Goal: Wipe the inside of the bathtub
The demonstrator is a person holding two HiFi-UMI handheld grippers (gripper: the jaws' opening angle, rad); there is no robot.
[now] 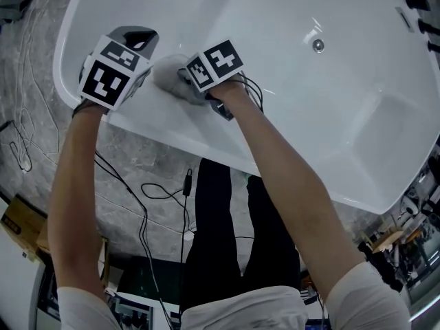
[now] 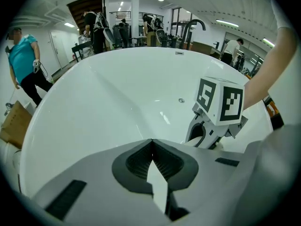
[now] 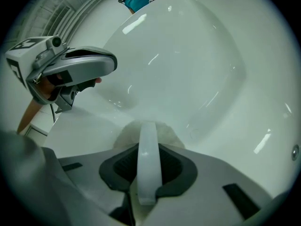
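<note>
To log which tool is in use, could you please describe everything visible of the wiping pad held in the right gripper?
The wiping pad is pale grey, fluffy and roundish, with a smooth white strap-like handle that looks like plastic. The right gripper is shut on that handle, and the pad lies against the white bathtub's inner wall just below the near rim.

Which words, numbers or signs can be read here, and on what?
None can be read.
Black-and-white marker cube on left hand-held gripper, another on right hand-held gripper: patterns only.
Pale fluffy wiping pad: blank.
Small dark tag, white oval bathtub's far rim: too small.
</note>
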